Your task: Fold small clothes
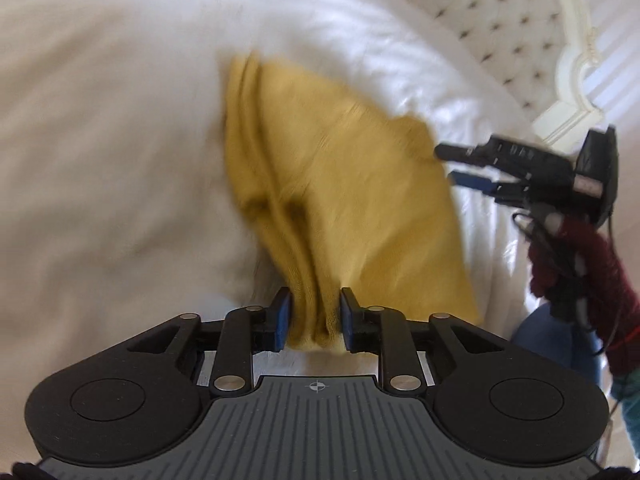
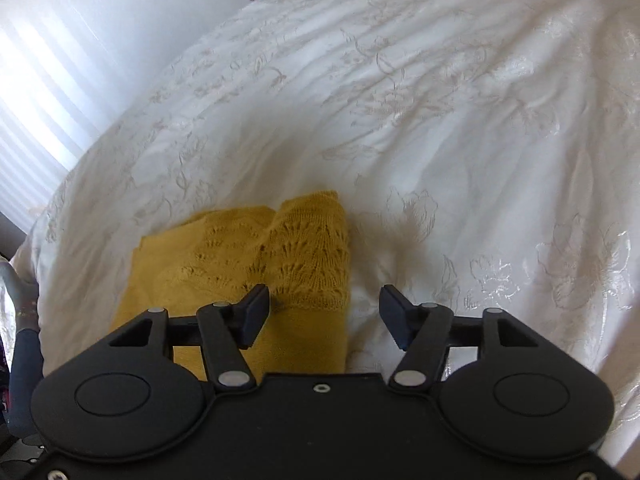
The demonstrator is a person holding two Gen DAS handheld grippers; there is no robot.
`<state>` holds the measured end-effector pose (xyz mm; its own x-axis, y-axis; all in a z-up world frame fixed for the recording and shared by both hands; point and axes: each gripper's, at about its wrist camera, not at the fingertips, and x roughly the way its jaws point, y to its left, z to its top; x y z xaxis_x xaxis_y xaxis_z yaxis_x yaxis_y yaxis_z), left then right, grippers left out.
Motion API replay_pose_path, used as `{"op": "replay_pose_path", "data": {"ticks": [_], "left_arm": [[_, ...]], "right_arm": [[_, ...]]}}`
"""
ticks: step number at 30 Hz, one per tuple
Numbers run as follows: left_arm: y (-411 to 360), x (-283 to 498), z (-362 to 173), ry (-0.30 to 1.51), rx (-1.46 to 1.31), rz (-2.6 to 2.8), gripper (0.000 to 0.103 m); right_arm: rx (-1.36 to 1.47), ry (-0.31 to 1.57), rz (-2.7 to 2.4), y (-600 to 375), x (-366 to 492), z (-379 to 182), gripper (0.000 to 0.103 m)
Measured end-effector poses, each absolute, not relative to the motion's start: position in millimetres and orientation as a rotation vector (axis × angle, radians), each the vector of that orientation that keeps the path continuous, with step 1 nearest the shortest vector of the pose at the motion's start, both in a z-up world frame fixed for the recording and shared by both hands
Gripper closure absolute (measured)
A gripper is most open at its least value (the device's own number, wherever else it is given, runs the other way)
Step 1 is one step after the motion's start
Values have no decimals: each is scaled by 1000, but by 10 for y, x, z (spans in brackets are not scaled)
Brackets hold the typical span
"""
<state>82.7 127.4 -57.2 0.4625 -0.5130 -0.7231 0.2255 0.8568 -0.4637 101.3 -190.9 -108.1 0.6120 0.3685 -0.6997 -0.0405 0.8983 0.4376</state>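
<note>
A small mustard-yellow knit garment lies on the white bedspread. My left gripper is shut on a bunched edge of it and holds that edge up; the view is blurred. My right gripper is open and empty, just above the garment's lace-patterned part, its left finger over the cloth. The right gripper also shows in the left wrist view, open at the garment's right edge.
The bedspread has a shiny floral pattern and spreads far ahead and right. A tufted white headboard stands at the back right. A striped wall is on the left beyond the bed edge.
</note>
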Motion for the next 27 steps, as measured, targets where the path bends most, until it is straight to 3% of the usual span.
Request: {"op": "replay_pose_path", "data": {"ticks": [5, 6, 23, 25, 27], "left_arm": [[1206, 1050, -295, 871, -305, -475, 39], [1180, 1140, -296, 867, -301, -462, 37], [1063, 1738, -648, 935, -328, -346, 39], [1079, 1739, -654, 936, -342, -335, 44], [1112, 1766, -681, 945, -371, -305, 55]], "right_arm": [[404, 720, 270, -1929, 731, -860, 37], [403, 696, 272, -1911, 690, -843, 37], [331, 654, 368, -1669, 376, -899, 37], [336, 652, 375, -1674, 367, -901, 36], [340, 655, 377, -1666, 359, -908, 34]]}}
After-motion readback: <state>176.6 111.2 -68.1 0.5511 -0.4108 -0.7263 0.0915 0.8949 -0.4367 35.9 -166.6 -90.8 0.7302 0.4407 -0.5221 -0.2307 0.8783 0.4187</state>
